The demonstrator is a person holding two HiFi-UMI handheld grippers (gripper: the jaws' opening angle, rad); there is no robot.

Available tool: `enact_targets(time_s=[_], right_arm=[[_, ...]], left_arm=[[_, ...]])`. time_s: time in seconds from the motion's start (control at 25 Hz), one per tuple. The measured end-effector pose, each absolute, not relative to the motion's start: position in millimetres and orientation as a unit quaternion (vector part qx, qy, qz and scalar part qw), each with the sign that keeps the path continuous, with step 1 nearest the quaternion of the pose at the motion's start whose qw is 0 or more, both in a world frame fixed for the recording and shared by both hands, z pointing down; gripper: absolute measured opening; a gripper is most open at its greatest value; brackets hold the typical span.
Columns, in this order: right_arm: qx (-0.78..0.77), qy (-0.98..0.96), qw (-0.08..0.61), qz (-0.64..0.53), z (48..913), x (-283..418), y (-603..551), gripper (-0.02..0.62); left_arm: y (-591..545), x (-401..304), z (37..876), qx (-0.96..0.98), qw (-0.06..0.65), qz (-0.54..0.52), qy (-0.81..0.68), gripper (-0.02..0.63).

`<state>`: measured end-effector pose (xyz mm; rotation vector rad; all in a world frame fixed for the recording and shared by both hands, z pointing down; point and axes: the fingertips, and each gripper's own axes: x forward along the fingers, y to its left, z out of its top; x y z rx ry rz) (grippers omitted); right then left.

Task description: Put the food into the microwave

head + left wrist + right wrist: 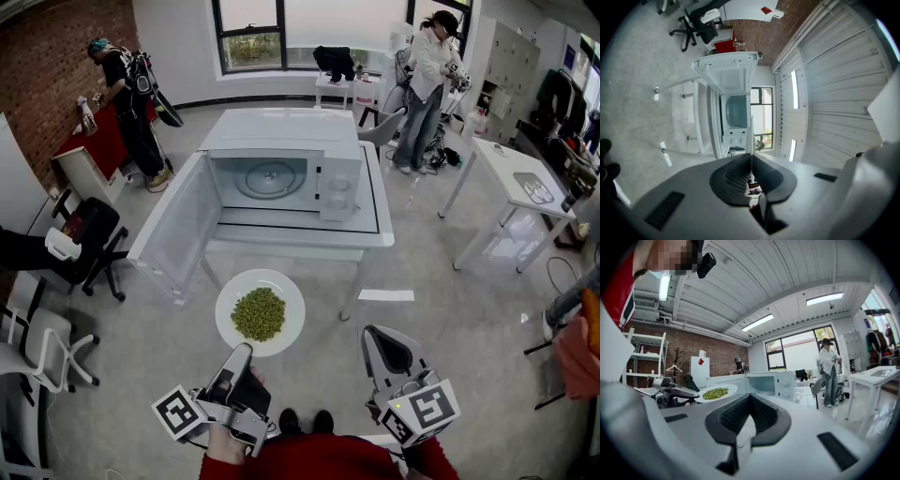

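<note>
Peas (pixel 259 313) on a plate (pixel 233 292) pinched in our left hand-held gripper (pixel 243 352) hang before the open microwave (pixel 281 131), not yet inside; right hand-held gripper (pixel 377 334) closed, empty.

Microwave (pixel 281 141) on table (pixel 300 242), door (pixel 173 230) open left; plate (pixel 230 300) with peas (pixel 259 314) before it, in left gripper (pixel 246 349).

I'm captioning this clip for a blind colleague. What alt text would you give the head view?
The left gripper holds a white plate of green peas by its rim, in front of a white microwave whose door stands open, on a white table. The right gripper hangs beside it, shut and empty.
</note>
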<state>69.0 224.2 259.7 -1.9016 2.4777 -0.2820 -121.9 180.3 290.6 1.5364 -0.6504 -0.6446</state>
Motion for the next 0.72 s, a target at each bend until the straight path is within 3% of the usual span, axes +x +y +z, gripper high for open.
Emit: enact_targets(time_s=[0.72], right_arm=[[-0.598,0.796,-0.002,-0.096,263.7,69.5,211.5,0.012]], left_arm=[[177.7,-108.6,294.1,0.666,0.631,-0.278,-0.284,0.020]])
